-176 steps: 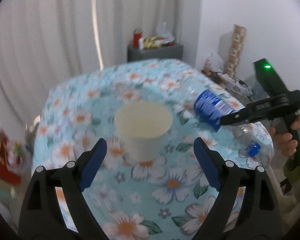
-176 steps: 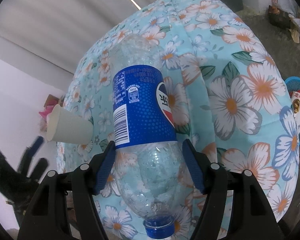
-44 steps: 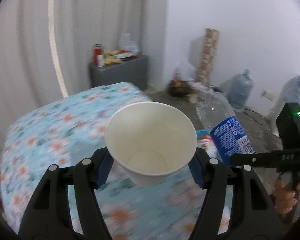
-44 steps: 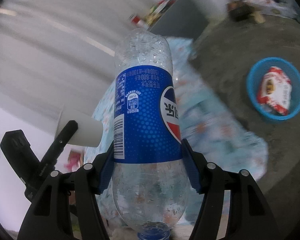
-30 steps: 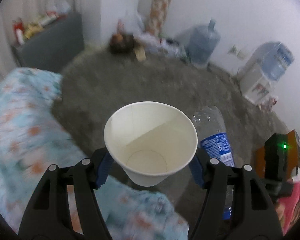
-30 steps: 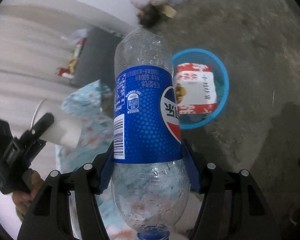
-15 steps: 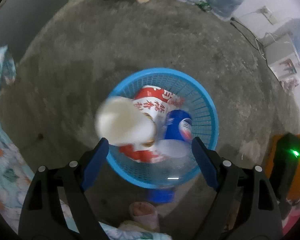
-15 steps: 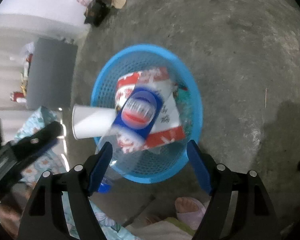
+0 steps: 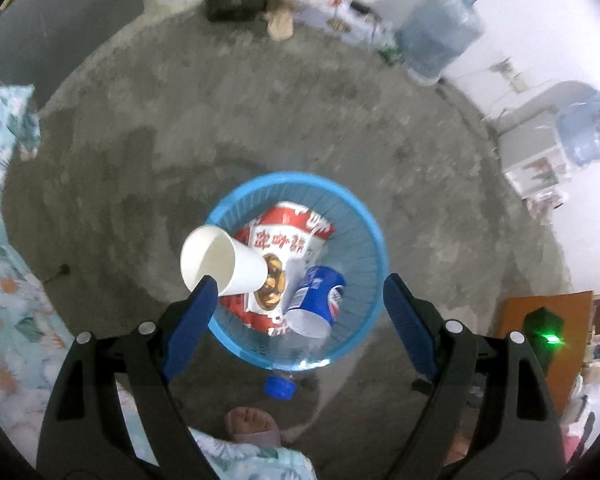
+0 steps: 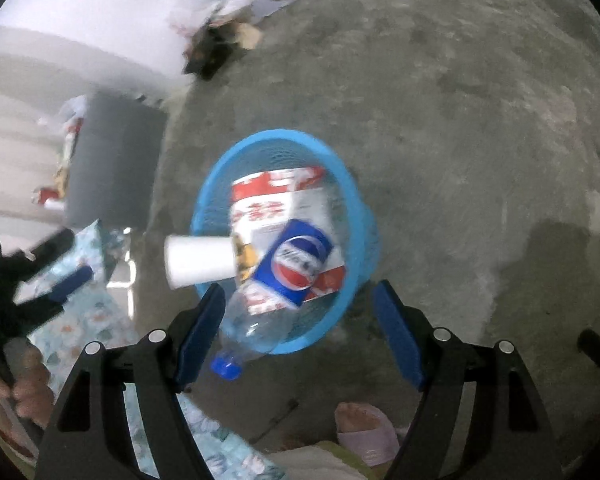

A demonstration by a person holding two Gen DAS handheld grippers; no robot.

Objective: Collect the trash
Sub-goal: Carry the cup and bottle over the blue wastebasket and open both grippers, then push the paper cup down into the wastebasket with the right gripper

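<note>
The left gripper [image 9: 296,300] is wide apart with nothing held, and so is the right gripper [image 10: 300,312]. Both hang over the blue basket [image 9: 374,240] on the floor. A white cup [image 9: 224,260] lies tipped on the basket's rim. A bottle [image 10: 284,276] leans in the basket, and its cap pokes out over the near edge. A red and white bag [image 9: 288,240] lies inside. Bare gray floor [image 9: 260,100] goes all around the basket. A foot [image 9: 252,422] is near it. A flowery cloth [image 9: 4,280] is off to one side. Far past the basket stands a big water jug [image 9: 440,40] by the wall.

Both the left gripper [image 9: 296,300] and the right gripper [image 10: 300,310] point steeply downward, fingers spread wide, gripping nothing.
</note>
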